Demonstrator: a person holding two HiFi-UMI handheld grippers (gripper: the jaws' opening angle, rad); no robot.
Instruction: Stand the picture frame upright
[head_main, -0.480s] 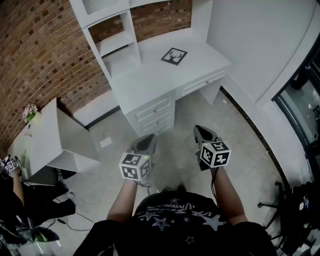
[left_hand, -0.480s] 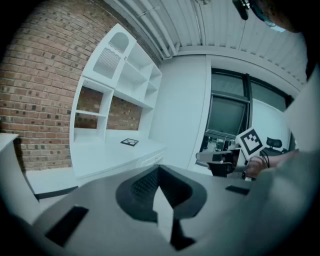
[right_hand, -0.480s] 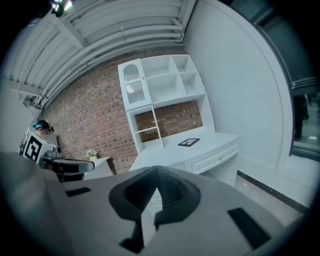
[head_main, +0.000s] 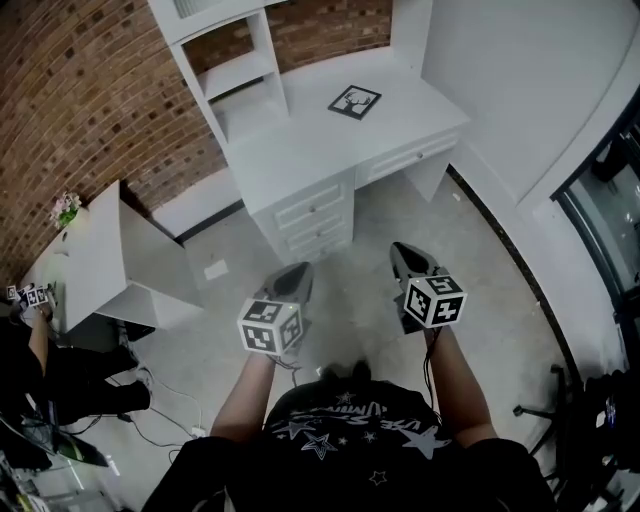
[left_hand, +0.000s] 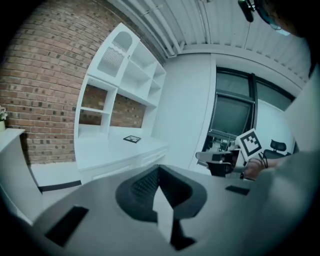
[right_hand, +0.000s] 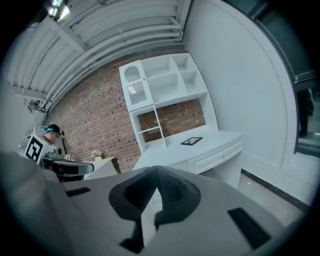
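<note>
Flat on the table (head_main: 300, 150), the picture frame (head_main: 354, 102) looks light, stiff, fragile: pinch an edge. The left hand-held gripper (head_main: 290, 282) and right hand-held gripper (head_main: 408, 262) are both clenched, empty.

Picture frame (head_main: 355, 101): lies flat on the white worktop (head_main: 300, 140), print facing up, nothing touching it.
Worktop: stands against the brick wall (head_main: 90, 100); drawers (head_main: 315, 215) below, shelf unit (head_main: 235, 75) rising at its left.
Left claw (head_main: 297, 272): over the floor (head_main: 480, 290), well apart from the worktop, jaws together, empty.
Right claw (head_main: 402, 253): level with the left one, jaws together, empty.
Side table (head_main: 95, 255): white, at the left, flowers (head_main: 66, 208) on its far end.
</note>
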